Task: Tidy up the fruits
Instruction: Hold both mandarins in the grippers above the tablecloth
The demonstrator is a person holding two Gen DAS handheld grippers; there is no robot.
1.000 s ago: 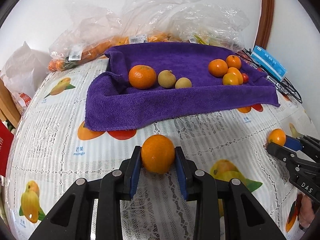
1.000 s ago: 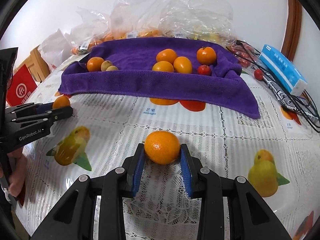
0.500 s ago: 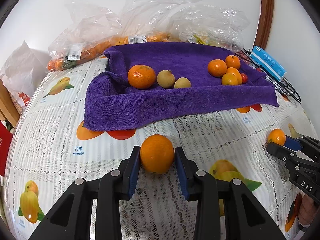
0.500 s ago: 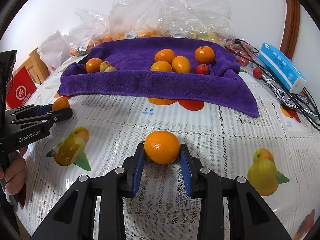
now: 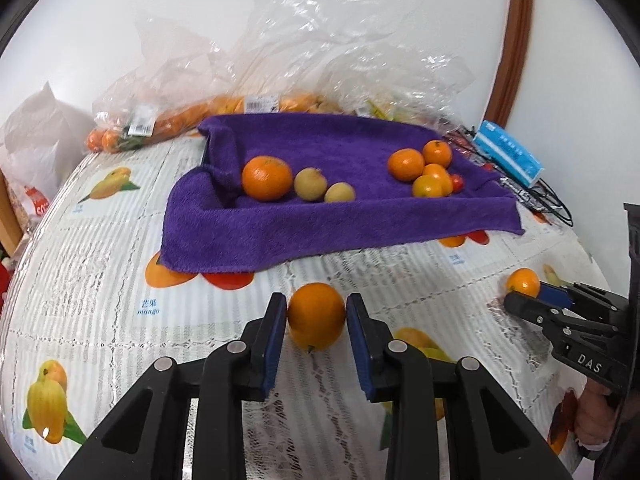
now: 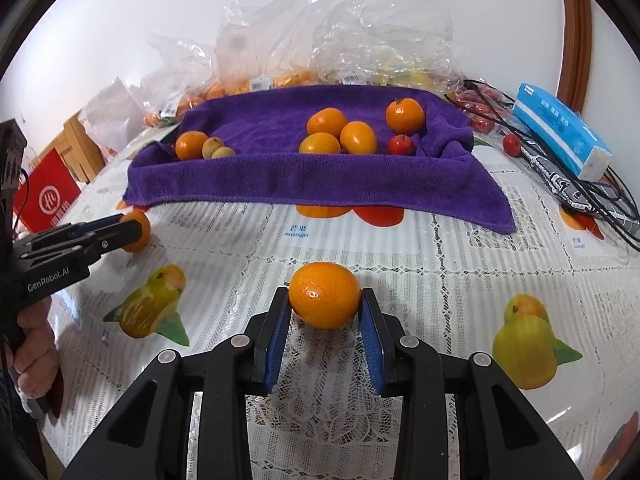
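My left gripper (image 5: 316,301) has its blue pads against a round orange (image 5: 316,322) just above the tablecloth, and its jaws are closing on it. My right gripper (image 6: 325,296) is shut on a second orange (image 6: 325,300) in front of the purple towel (image 6: 320,184). Each view catches the other gripper from the side: the left gripper (image 6: 128,228) and the right gripper (image 5: 516,300), each with fruit between its fingers. On the towel (image 5: 320,232) the left group is an orange (image 5: 267,178) and two pale yellow fruits (image 5: 310,185); the right group is several oranges (image 5: 406,165) and a small red fruit (image 5: 457,183).
Crumpled clear plastic bags (image 6: 320,40) with more fruit lie behind the towel against the wall. A blue tissue pack (image 6: 560,136) and black cables (image 6: 600,204) sit at the right. A red bag (image 6: 48,196) and wooden furniture stand off the left edge. A hand (image 6: 34,352) holds the left gripper.
The left wrist view has tipped up a little, so the towel sits lower in it; the orange stays between the pads. The right gripper and its orange have not moved.
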